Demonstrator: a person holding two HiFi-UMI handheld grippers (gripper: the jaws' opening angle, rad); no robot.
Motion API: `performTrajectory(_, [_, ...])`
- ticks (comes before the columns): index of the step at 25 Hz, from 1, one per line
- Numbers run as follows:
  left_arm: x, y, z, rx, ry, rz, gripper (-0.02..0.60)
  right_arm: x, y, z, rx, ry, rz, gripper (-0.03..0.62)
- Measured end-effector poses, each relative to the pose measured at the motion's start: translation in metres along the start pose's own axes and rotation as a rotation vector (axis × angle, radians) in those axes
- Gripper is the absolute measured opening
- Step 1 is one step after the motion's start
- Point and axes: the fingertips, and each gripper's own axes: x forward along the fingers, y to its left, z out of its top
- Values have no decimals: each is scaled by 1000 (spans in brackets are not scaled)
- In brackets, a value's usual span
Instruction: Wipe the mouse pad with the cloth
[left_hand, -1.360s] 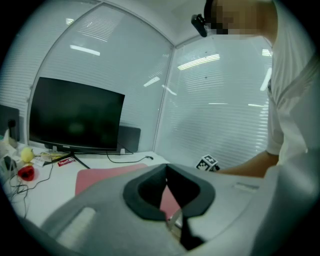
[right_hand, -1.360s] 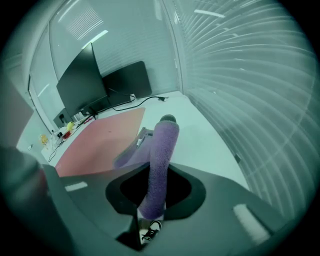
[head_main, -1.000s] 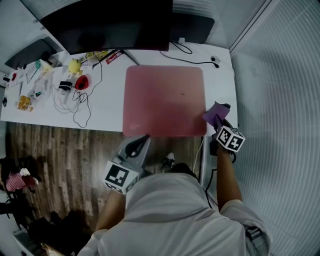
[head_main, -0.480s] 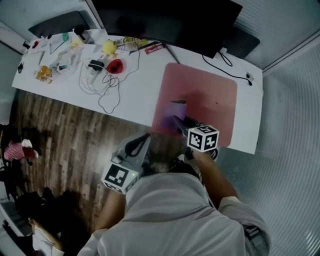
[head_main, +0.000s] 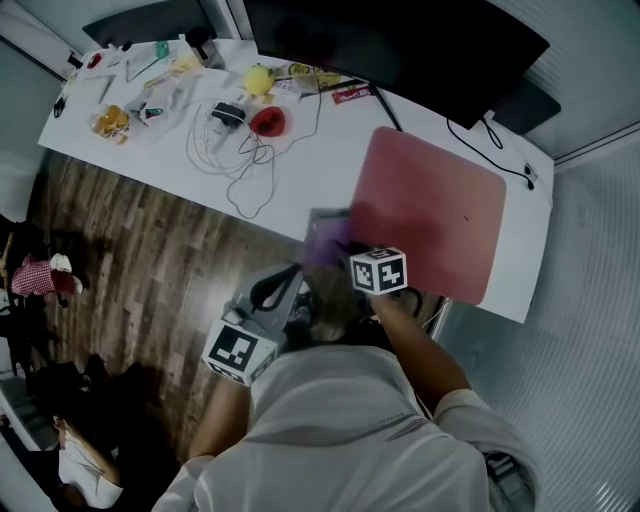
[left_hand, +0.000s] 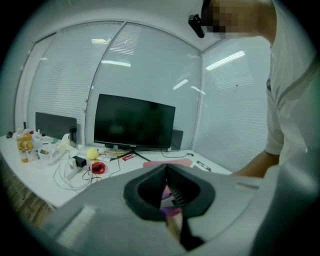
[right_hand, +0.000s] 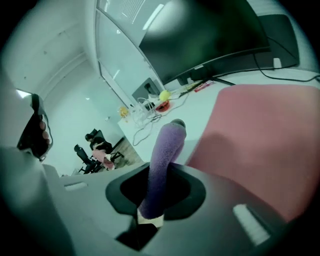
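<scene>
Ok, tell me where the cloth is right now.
The cloth is clamped in the right hand-held gripper. In the head view it sits just off the pink mouse pad's near-left corner, at the desk's front edge.

Holds left gripper (head_main: 283, 282) low at seven o'clock of the head view, jaws tip to tip, empty. Stretches right forearm (head_main: 418, 345) from five o'clock toward centre, right gripper (head_main: 338, 250) clamped on a purple cloth (right_hand: 165, 152), marker cube up.
</scene>
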Motion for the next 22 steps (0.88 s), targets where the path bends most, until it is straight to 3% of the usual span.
performTrajectory(8, [37,-45,-7,35,9,-128,3,-81,-90,-53,135,-49,-176,61])
performTrajectory(22, [140,-237,14,153,-13,-479,3,-308,-235,-145,364,-246,-517,61])
